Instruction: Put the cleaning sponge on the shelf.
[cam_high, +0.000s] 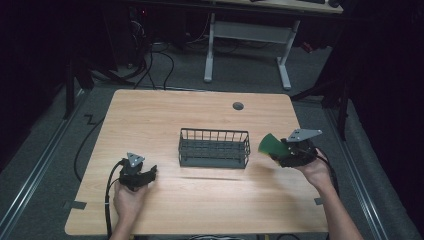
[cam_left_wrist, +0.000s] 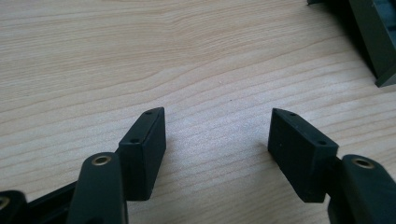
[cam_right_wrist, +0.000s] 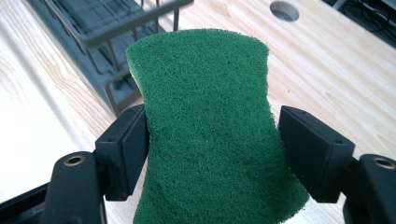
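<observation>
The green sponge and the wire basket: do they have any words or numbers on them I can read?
None: the green sponge is plain fuzzy green, with no letters.
None: the wire basket has bare dark wires, with no label.
None: the wooden table has no writing or sign either.

Off-task items, high view and right gripper view

Wooden table (cam_high: 150, 115) fills frame centre; round cable hole (cam_high: 238, 106) near its far edge, upper centre. White desk frame (cam_high: 250, 35) at top centre, black cables (cam_high: 155, 60) on floor, upper left.

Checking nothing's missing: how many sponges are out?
1: a green sponge held in the right gripper, right of the basket. The basket's mesh might hide others.
</observation>
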